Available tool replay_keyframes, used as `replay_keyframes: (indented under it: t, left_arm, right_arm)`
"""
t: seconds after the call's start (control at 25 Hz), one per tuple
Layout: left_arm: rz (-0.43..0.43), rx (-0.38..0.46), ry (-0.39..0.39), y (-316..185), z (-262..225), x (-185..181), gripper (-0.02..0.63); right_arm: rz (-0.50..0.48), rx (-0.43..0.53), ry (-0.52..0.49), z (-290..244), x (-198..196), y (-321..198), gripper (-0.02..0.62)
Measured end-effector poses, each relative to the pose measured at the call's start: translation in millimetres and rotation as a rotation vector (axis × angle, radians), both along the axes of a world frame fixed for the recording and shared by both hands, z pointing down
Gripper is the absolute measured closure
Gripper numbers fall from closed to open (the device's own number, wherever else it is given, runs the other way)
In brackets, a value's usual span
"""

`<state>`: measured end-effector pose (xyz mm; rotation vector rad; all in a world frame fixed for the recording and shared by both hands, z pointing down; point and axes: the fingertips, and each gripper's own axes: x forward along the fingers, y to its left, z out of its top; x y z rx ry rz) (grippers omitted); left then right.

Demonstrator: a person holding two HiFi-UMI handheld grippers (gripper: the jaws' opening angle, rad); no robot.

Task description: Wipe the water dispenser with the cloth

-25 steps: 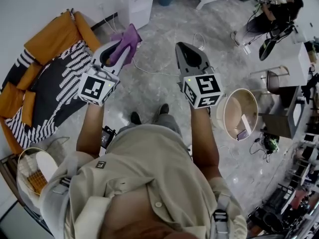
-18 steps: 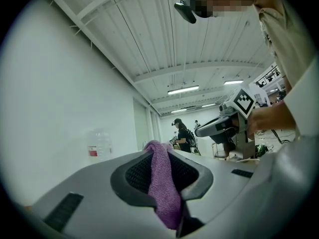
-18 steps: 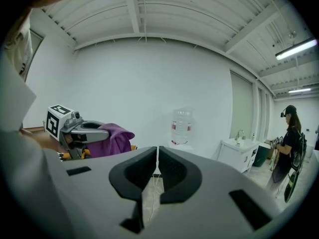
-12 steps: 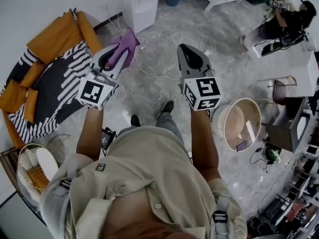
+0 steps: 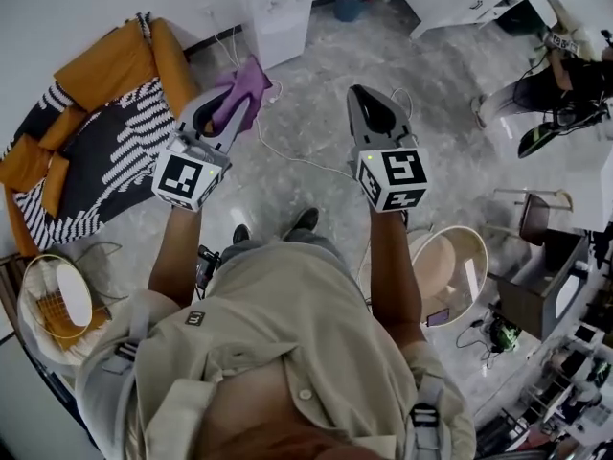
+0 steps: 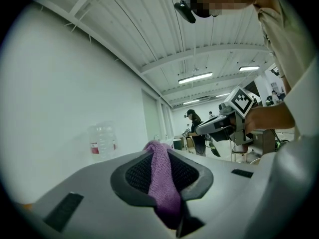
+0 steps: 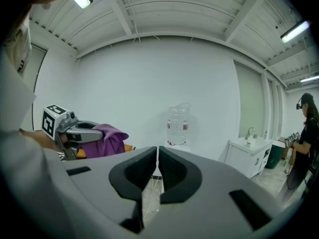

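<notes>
**A:** Where is the cloth (image 5: 246, 79) sitting?

**B:** It is hanging from the left gripper (image 5: 223, 103). The jaws are pressing together on the purple fabric, and a fold is trailing out past their tips.

**A:** And the right gripper (image 5: 363, 95)?

**B:** It is carrying nothing. Its jaws are resting almost pressed together, with only a thin slit showing between the pads.

**A:** Where is the water dispenser (image 7: 178, 125) standing?

**B:** At the far edge of the floor (image 5: 316, 75), against the white wall, with a clear bottle with a red label sitting on top. Both grippers are pointing toward it, hovering side by side in the air and well apart from it.

**A:** Is anything lying near it?

**B:** A white cable (image 5: 292, 145) is running across the floor from the far edge toward the person's feet. A white sink cabinet (image 7: 248, 156) is standing along the same wall, to the dispenser's right. An orange sofa (image 5: 105, 65) with a black-and-white striped throw is sitting at the floor's left edge.
</notes>
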<state>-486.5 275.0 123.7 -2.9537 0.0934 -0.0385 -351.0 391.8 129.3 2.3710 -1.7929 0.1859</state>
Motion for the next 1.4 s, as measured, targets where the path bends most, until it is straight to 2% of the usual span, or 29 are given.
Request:
replay_keyframes:
  t: [0.28,0.52,0.72,1.0,1.24,1.4]
  left_arm:
    - [-0.070,0.030,-0.037,-0.2,1.1,50.5,0.522]
    - [-0.063,0.035,-0.067,-13.7,4.5,90.5,0.522]
    - [-0.022,0.023,-0.070,-41.3,15.4,137.9,0.522]
    - [0.085,0.000,-0.048,-85.7,17.3,218.9,0.522]
    - [0.136,-0.042,-0.035,-136.6,21.4,268.7,0.522]
    - [0.140,-0.050,-0.031,-178.0,23.0,285.3,0.522]
  right_arm:
    - [-0.060,0.013,-0.041,14.0,57.6,-5.5,0.568]
    - [-0.047,0.009,-0.075,24.9,93.1,-12.5,0.568]
    - [0.009,-0.007,-0.081,35.4,132.2,-25.4,0.568]
    - [0.111,-0.027,-0.058,28.9,196.5,-57.3,0.568]
    - [0.159,-0.063,-0.037,21.8,236.1,-101.3,0.568]
    - [0.157,-0.081,-0.034,22.7,249.5,-141.5,0.568]
